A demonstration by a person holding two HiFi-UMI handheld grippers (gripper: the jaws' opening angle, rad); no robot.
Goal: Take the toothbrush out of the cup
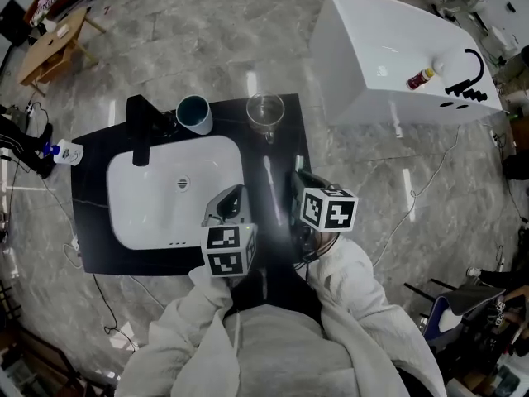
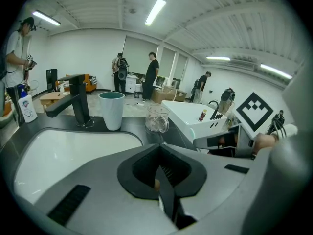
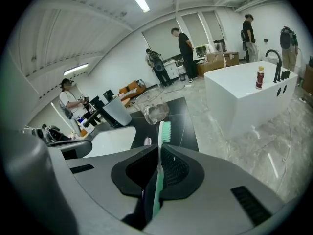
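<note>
1. Right gripper (image 3: 159, 155): clamped on toothbrush (image 3: 165, 130) handle, green bristle head poking past jaw tips.
2. Left gripper (image 2: 159, 155): closed, nothing held, over sink (image 1: 157, 201) front edge.
3. Glass cup (image 3: 155, 112): ahead on black counter (image 1: 283, 151), apart from brush.

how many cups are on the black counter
2. A white cup beside the faucet, and a clear glass cup to its right, near the back edge of the counter. None seem hidden.
</note>
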